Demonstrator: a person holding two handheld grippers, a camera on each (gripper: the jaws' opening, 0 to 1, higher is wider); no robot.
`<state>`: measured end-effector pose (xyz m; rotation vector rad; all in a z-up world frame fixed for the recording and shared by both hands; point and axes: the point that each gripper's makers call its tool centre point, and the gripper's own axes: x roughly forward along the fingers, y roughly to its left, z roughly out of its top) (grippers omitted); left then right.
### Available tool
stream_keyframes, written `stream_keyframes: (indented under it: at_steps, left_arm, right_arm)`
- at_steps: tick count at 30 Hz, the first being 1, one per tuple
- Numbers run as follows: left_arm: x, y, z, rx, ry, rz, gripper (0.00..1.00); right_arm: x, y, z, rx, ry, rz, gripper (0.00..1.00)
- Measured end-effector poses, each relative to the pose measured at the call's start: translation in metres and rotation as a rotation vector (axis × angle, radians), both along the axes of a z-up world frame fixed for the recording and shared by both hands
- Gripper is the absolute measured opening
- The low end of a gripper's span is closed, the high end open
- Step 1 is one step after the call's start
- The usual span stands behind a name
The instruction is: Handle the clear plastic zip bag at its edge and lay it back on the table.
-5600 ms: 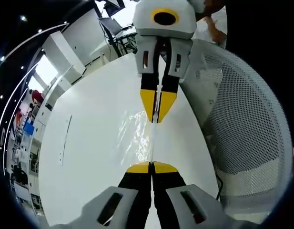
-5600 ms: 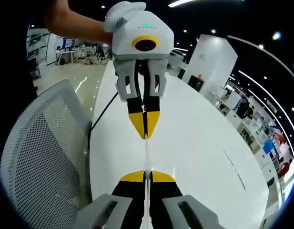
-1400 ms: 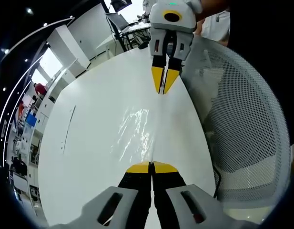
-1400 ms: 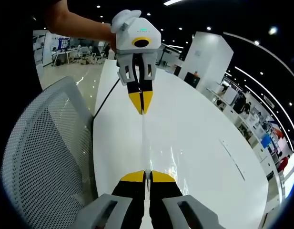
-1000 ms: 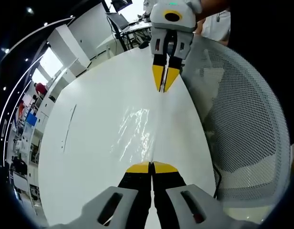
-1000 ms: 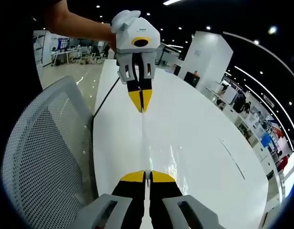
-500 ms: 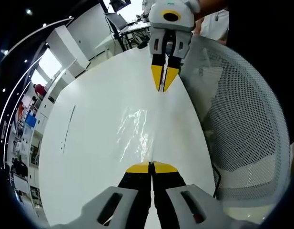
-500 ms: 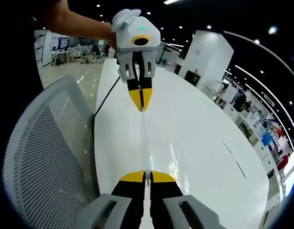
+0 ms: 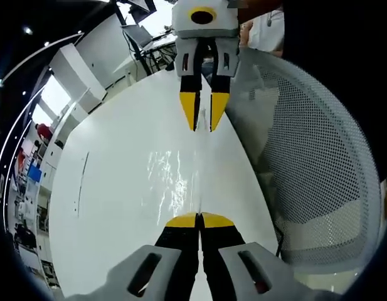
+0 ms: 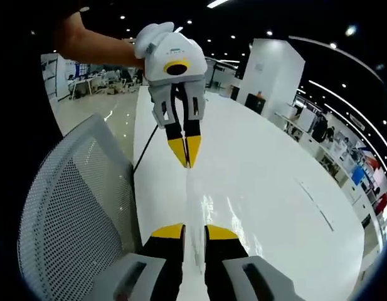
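The clear plastic zip bag (image 9: 174,179) shows as glints on the white table (image 9: 111,188), with its edge running toward me. My left gripper (image 9: 199,217) is shut on the near end of that edge. Facing it at the far end, my right gripper (image 9: 202,127) stands open, its yellow tips apart on either side of the edge. In the right gripper view my right gripper (image 10: 194,229) is open, and the bag (image 10: 209,207) has its edge passing through the gap. Beyond it my left gripper (image 10: 187,164) is shut on the bag's far end.
A white mesh chair (image 9: 318,175) stands close beside the table's edge, also seen as the chair (image 10: 74,207). A person's forearm (image 10: 99,45) holds the left gripper. A black cable (image 10: 146,150) hangs off the table (image 10: 268,188) edge. Office furniture lies far behind.
My right gripper has opened and let go of the bag's edge. My left gripper stays shut on it. The two grippers have drawn slightly nearer each other.
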<state>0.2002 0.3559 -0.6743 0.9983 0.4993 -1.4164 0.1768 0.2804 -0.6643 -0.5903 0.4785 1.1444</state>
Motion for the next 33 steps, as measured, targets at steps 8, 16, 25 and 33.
stream_keyframes:
  at_steps: [8, 16, 25, 33]
  left_arm:
    - [0.000, 0.002, -0.001, 0.006, -0.012, -0.002, 0.00]
    - [-0.002, 0.002, 0.002, -0.006, -0.017, 0.004, 0.00]
    - [-0.003, -0.004, 0.006, -0.046, -0.013, 0.025, 0.00]
    - [0.002, -0.011, 0.015, -0.095, -0.019, 0.045, 0.00]
  right_arm:
    - [0.007, 0.003, 0.006, 0.017, -0.001, -0.013, 0.07]
    - [0.010, 0.006, -0.007, -0.010, 0.029, -0.015, 0.06]
    - [-0.002, 0.010, -0.023, -0.008, 0.100, -0.014, 0.02]
    - [-0.003, 0.012, -0.030, 0.000, 0.141, -0.026, 0.00]
